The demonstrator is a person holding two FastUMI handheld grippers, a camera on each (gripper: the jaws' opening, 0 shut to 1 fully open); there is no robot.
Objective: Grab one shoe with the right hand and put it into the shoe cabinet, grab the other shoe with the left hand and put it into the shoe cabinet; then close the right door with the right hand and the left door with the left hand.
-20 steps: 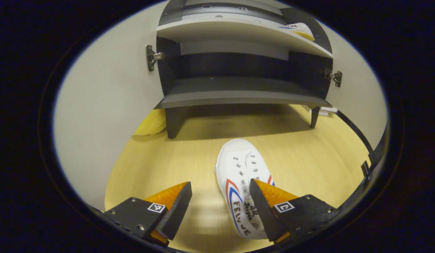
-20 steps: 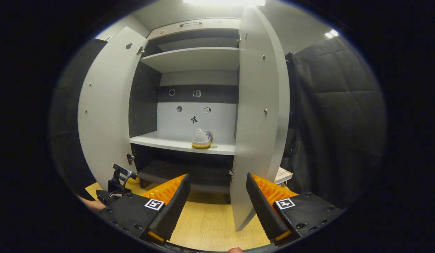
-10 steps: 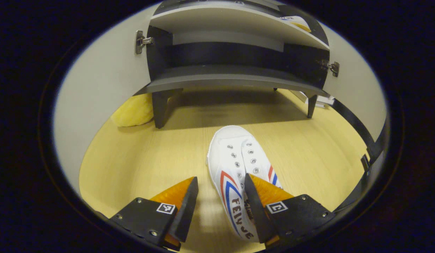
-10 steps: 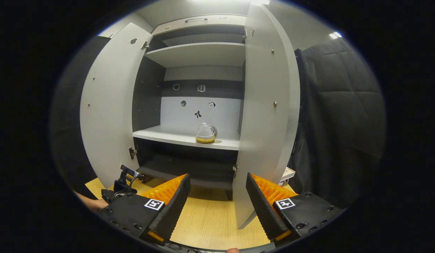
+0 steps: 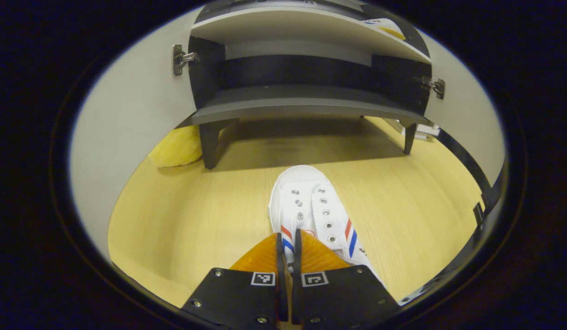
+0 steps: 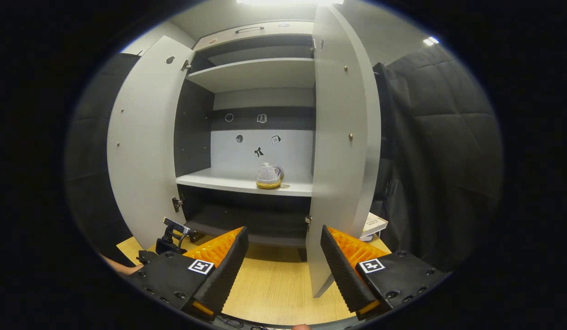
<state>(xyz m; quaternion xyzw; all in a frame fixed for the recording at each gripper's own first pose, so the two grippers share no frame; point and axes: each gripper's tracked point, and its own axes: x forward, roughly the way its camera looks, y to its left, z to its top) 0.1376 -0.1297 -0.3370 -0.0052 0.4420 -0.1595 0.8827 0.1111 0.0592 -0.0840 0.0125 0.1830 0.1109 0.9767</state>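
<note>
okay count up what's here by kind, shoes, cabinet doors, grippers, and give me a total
Shoes: 2, one on the floor, one on the cabinet shelf.
Cabinet doors: 2, left door and right door, both open.
Grippers: 2, left gripper and right gripper.
Total: 6.

In the left gripper view, the heel of the white shoe (image 5: 311, 211) on the floor is hidden behind the left gripper (image 5: 288, 245), and the side wall of the shoe between the two fingers is covered, so the contact cannot be seen well; probably both fingers press on it. The second shoe (image 5: 384, 28) on the cabinet shelf is cut off by the edge. The yellow object (image 5: 176, 146) is partly behind the left door (image 5: 128, 123). In the right gripper view, the small stickers (image 6: 258, 151) on the back wall are too small to tell.
</note>
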